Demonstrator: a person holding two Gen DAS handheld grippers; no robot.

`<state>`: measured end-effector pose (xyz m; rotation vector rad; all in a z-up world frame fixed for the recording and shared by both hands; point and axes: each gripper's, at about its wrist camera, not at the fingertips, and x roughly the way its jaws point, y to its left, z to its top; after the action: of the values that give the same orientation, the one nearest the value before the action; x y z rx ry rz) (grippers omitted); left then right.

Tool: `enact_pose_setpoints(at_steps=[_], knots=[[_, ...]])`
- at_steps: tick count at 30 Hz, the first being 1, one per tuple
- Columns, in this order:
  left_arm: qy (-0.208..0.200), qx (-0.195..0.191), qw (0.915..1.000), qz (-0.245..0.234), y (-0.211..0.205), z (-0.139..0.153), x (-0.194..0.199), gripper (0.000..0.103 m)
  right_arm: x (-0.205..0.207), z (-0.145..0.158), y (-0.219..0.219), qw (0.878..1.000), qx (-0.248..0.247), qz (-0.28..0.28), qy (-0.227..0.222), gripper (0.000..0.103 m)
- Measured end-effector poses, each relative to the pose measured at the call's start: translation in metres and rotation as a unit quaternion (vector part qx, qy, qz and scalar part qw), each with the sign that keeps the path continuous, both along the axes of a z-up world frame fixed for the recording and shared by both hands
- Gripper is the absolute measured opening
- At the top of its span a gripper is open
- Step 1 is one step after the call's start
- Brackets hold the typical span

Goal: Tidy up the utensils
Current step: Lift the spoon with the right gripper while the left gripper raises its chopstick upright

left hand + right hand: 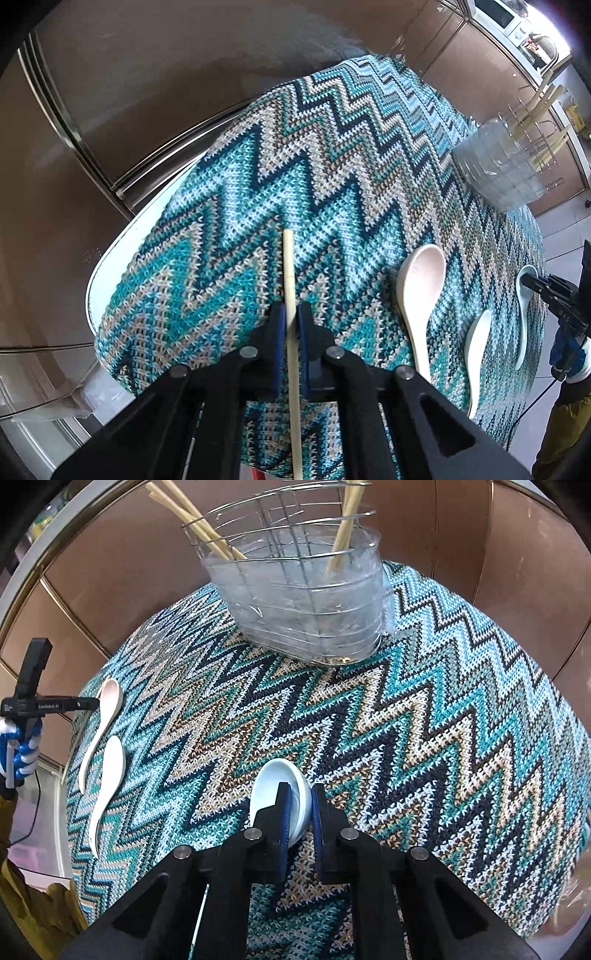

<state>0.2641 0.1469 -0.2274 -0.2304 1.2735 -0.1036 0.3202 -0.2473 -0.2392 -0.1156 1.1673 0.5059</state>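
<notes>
My left gripper [291, 314] is shut on a pale wooden chopstick [289, 269] that points forward over the zigzag cloth. My right gripper [299, 794] is shut on a light blue ceramic spoon [273, 786], gripped near the bowl end. That spoon also shows in the left wrist view [524, 306] at the far right. A pink spoon [421, 295] and a white spoon [476, 354] lie side by side on the cloth. They also show at the left edge in the right wrist view, pink [107, 709] and white [109, 771].
A clear plastic utensil holder with a wire rack [306, 602] stands at the far side of the table and holds several chopsticks [199, 528]. It also shows in the left wrist view [502, 162]. The table's white edge [122, 254] is at the left. Brown cabinets surround.
</notes>
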Motion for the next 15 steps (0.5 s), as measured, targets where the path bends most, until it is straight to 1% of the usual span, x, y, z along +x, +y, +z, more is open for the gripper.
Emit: enact_pose_setpoints(at_steps=[5,15], knots=[[-0.011,0.008,0.9999,-0.002,-0.002,0.001,-0.002,0.005,-0.01,0.006,0.001,1.0,-0.01,0.0,-0.013,0.008],[-0.036,-0.009,0.9993,0.01,0.002,0.014,-0.007,0.005,-0.042,0.029,-0.016,0.999,-0.006,-0.021,-0.04,0.007]])
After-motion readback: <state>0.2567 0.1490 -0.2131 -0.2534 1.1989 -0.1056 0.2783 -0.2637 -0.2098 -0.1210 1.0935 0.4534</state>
